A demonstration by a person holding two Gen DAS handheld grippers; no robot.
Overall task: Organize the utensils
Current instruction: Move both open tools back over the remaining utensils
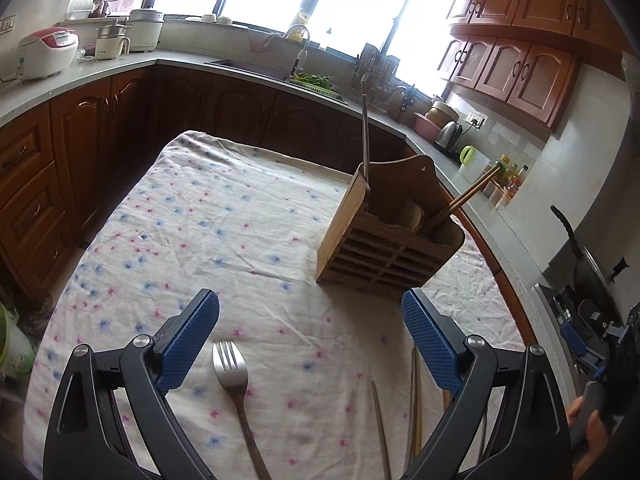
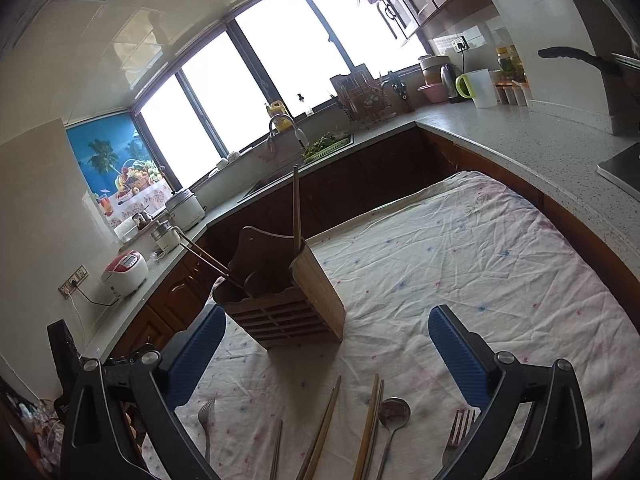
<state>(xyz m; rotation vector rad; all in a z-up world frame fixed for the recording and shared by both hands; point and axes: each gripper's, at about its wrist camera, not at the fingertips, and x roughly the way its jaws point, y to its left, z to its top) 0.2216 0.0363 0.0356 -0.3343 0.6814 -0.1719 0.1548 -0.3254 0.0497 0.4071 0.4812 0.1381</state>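
Observation:
A wooden utensil holder (image 1: pixel 384 236) (image 2: pixel 280 304) stands on the flowered tablecloth, with chopsticks (image 1: pixel 468 196) (image 2: pixel 208 258) and a long handle (image 1: pixel 365 132) (image 2: pixel 296 212) sticking out of it. My left gripper (image 1: pixel 310 334) is open above a steel fork (image 1: pixel 236 392), with nothing between its blue pads. Chopsticks (image 1: pixel 416 396) lie to its right. My right gripper (image 2: pixel 326 350) is open too and holds nothing. Below it lie a fork (image 2: pixel 206 420), wooden chopsticks (image 2: pixel 324 424), a spoon (image 2: pixel 394 414) and a second fork (image 2: pixel 460 428).
The cloth-covered table (image 1: pixel 224 216) sits inside a U-shaped kitchen counter (image 2: pixel 532 140). A rice cooker (image 1: pixel 46 52), sink (image 1: pixel 256 66), kettle (image 1: pixel 448 134) and jug (image 2: pixel 478 88) stand on the counter. A person's hand (image 1: pixel 588 428) shows at the right edge.

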